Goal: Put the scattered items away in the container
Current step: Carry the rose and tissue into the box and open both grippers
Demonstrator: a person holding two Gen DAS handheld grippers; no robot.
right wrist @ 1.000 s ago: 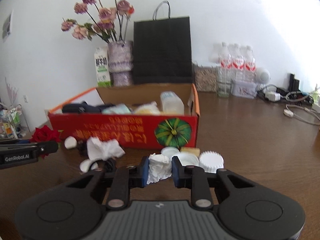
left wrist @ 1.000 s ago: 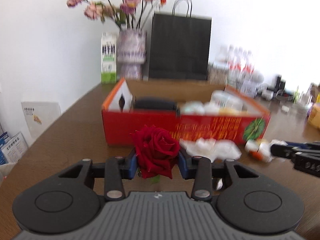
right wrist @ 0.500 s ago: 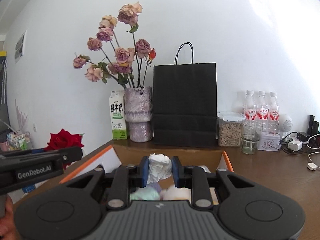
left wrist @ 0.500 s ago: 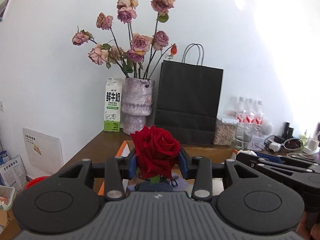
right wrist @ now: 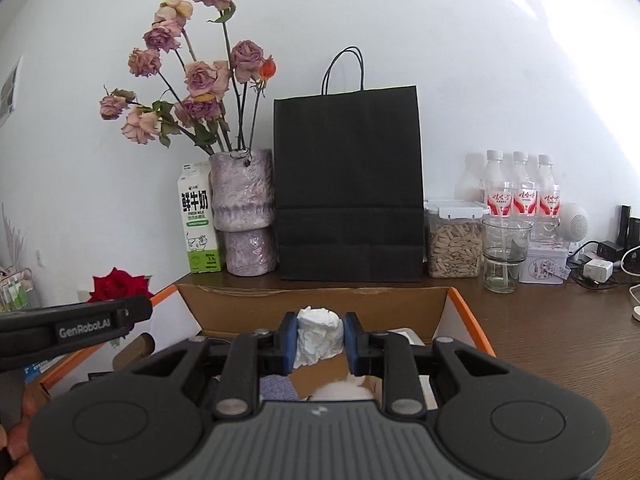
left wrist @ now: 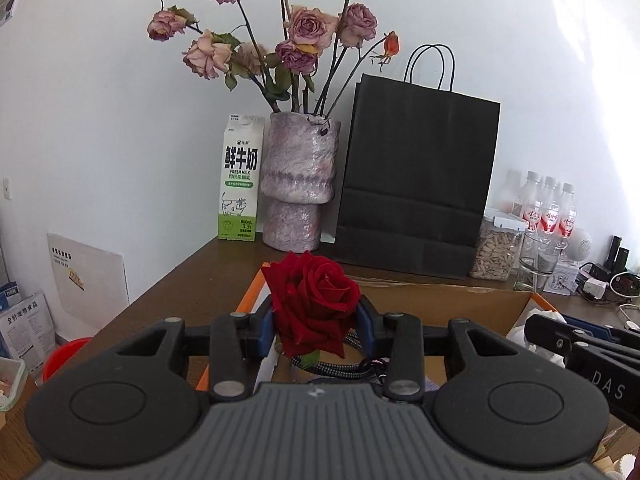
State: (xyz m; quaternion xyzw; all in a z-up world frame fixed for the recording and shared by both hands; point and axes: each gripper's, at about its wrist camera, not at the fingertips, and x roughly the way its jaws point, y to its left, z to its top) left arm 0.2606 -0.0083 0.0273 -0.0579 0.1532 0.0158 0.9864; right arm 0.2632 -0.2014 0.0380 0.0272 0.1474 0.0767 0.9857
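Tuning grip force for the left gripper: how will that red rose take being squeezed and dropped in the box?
Red rose probably crushes easily: soft layered petals bulge past the left gripper pads. Likely very light. Dropped into the cardboard box, it should land softly and hardly roll.

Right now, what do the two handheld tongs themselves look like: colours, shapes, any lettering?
Both are black plastic with a ribbed grey body, two round discs at the sides and silver pivot screws. The fingers carry blue pads. Seen from the side, the left tongs bear white "GenRobot.AI" lettering; the right tongs show pale letters "DAS" on their arm. No cables or sleeves are visible.
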